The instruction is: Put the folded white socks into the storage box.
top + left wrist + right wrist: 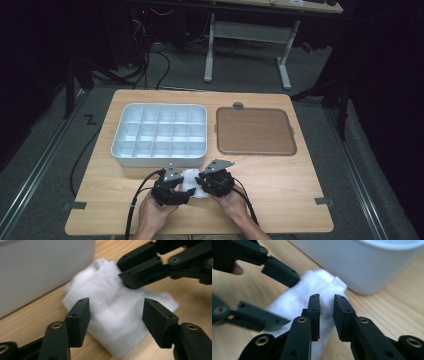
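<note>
**Two tools meet over a folded cloth at the counter's near edge**

Nearest the person, both hands bring their tools together over a small white cloth (192, 184) that lies on the wooden counter (280, 190), just in front of the tray. The left tool (116, 312) stands with its jaws well apart, one on each side of the cloth and neither pad pressing it, so it looks ready either to take a fresh hold or to steady the fabric while the other tool works. The right tool (327, 308) has its jaws close together with a narrow gap between them, set over a raised fold of the cloth. Whether the pads actually pinch the fabric is hard to tell, since the fold runs behind them. In the left gripper view its tips rest against the cloth's far edge, which suggests it pins or tucks that edge so the bundle keeps its shape.

The cloth sits folded on itself rather than spread flat, likely to make it compact enough for one compartment.

Just beyond it stands the white tray (159, 159), divided into many small cells, all of which appear bare. Farther right lies a flat brown lid (255, 131), set aside, apart from the tray, leaving the cells open from above.
</note>
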Tool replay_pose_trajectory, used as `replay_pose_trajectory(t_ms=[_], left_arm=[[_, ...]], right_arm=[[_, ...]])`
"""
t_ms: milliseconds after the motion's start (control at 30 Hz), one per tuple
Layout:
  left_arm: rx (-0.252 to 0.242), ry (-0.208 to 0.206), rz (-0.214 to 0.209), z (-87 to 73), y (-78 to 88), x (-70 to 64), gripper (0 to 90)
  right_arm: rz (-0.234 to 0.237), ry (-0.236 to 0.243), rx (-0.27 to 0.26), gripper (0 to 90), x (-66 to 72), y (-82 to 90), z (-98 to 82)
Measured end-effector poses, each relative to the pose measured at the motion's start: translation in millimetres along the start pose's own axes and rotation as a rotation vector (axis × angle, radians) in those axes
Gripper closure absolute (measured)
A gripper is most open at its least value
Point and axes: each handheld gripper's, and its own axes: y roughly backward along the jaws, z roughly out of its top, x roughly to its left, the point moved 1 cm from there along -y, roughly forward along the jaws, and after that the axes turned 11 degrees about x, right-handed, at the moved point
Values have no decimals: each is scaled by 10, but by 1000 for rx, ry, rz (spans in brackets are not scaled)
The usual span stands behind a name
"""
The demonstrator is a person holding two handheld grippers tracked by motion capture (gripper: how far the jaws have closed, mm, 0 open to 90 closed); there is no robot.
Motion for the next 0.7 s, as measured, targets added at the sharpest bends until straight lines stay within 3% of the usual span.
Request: replay_pose_trajectory(t_ms=[433,700], left_arm=[[17,-33,43,-72,-131,95,344],[33,-14,42,-71,-122,117,342]], right_arm=[[-1,-8,1,762,-86,-113,-77],[22,-29,-4,763,-111,-135,-104]])
